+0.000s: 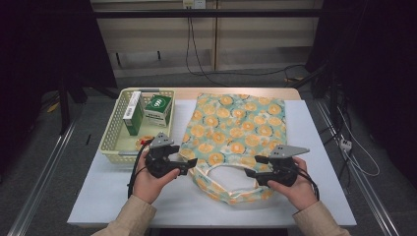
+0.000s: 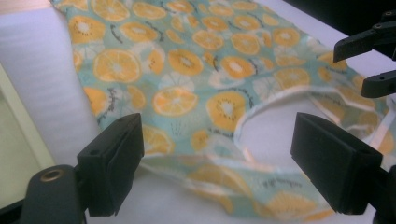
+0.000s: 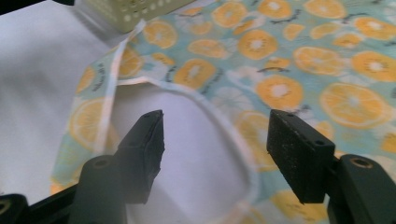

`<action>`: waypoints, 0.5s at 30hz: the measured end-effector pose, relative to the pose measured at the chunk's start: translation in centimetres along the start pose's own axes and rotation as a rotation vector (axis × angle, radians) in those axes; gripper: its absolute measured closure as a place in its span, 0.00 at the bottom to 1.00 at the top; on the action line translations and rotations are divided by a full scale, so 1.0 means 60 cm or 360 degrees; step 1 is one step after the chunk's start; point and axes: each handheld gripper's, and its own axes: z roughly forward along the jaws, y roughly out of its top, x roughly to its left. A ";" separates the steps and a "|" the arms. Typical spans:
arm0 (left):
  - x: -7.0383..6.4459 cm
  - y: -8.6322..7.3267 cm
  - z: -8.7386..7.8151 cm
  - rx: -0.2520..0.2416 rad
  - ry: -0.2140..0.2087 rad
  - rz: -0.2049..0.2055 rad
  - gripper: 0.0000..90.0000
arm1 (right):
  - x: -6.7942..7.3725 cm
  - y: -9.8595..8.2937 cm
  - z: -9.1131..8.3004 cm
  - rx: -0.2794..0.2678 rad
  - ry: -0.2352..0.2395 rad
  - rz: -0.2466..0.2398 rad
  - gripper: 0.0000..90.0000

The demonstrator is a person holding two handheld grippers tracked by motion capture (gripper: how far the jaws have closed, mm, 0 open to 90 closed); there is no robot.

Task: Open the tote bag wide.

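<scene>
A light-blue cloth bag [image 1: 236, 125] printed with orange slices lies flat on the white table, its handle loop toward the person. My left gripper [image 1: 189, 163] is open at the bag's near left corner, and the left gripper view has the bag [image 2: 196, 70] and its handle [image 2: 275, 95] between the wide jaws. My right gripper [image 1: 252, 166] is open at the handle's right side, its jaws on either side of the white-edged handle [image 3: 219, 121] over the bag [image 3: 303, 60].
A pale yellow basket [image 1: 114, 129] stands at the table's left with a green-and-white box [image 1: 133, 113], a green box [image 1: 158, 108] and a small orange item inside. The table's white surface [image 1: 322, 147] extends right of the bag. Cables hang at the back.
</scene>
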 end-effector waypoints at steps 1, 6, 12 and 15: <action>0.000 -0.005 -0.001 -0.0008 -0.0019 0.0014 0.19 | 0.007 -0.002 0.005 0.0009 0.0018 -0.0006 0.42; 0.006 -0.031 -0.009 0.0003 -0.0034 0.0038 0.16 | 0.033 -0.010 0.025 0.0054 0.0093 -0.0037 0.40; 0.026 -0.065 -0.024 0.0010 -0.0045 0.0047 0.13 | 0.051 -0.008 0.032 0.0046 0.0152 -0.0067 0.39; 0.037 -0.080 -0.036 0.0011 -0.0031 0.0044 0.13 | 0.060 -0.008 0.036 0.0058 0.0173 -0.0082 0.40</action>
